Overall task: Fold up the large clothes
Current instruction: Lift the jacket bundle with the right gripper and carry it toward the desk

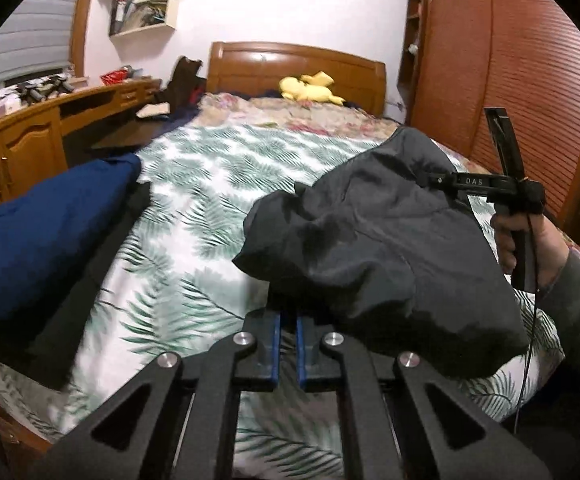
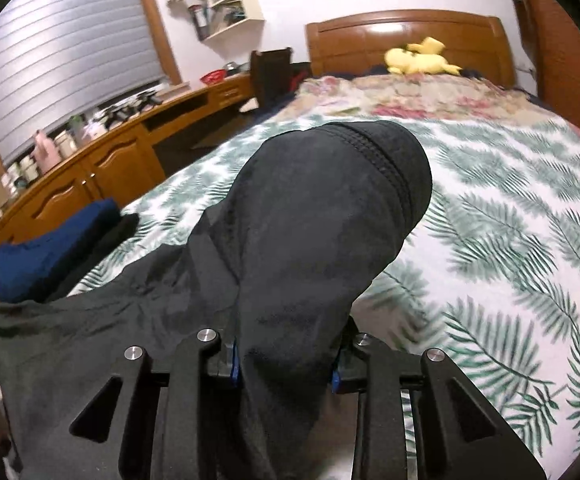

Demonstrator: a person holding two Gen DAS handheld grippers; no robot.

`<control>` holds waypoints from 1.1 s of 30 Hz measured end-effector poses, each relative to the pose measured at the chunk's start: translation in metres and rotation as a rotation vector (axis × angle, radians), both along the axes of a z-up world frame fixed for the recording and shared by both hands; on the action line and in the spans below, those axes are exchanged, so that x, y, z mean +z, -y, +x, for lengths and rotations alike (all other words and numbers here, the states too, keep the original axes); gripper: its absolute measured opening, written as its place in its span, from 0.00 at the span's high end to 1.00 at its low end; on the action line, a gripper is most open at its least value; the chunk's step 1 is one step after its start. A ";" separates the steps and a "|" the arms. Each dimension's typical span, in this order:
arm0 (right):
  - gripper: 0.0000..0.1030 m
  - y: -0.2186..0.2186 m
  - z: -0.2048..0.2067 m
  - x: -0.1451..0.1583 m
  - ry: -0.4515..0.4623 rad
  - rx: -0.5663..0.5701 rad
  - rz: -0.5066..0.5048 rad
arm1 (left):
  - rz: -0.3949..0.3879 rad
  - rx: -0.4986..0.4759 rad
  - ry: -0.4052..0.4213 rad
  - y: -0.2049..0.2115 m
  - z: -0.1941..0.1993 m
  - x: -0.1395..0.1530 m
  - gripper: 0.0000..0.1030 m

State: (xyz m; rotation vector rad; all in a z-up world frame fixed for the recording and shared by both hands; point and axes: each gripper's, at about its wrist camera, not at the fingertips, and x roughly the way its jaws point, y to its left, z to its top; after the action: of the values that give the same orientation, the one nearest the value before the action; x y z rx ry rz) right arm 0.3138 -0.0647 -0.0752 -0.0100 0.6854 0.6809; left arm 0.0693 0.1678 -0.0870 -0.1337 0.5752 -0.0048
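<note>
A large dark grey jacket (image 1: 374, 240) hangs bunched above the leaf-print bedspread (image 1: 193, 208). My left gripper (image 1: 287, 316) is shut on the jacket's lower edge, its blue pads nearly together. My right gripper (image 1: 438, 181) shows at the right of the left wrist view, held by a hand, gripping the jacket's upper edge. In the right wrist view the jacket (image 2: 310, 220) drapes over my right gripper (image 2: 285, 364), with cloth bunched between the blue pads; a zipper runs along its top fold.
A folded blue garment (image 1: 41, 232) on a black one lies at the bed's left edge. A wooden desk (image 1: 29, 136) runs along the left. A yellow plush toy (image 1: 310, 88) lies by the headboard. A wooden wardrobe (image 1: 510, 80) stands right.
</note>
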 end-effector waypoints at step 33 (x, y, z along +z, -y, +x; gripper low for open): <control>0.71 -0.506 -0.054 0.049 -0.017 0.419 -0.209 | 0.135 0.558 0.023 -0.353 -0.087 0.069 0.96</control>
State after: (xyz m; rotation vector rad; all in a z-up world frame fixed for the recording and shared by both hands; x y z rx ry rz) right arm 0.2594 0.4417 -0.0263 -0.3485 0.7768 1.0084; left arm -0.0179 0.5206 -0.0184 -0.1587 0.4989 0.5724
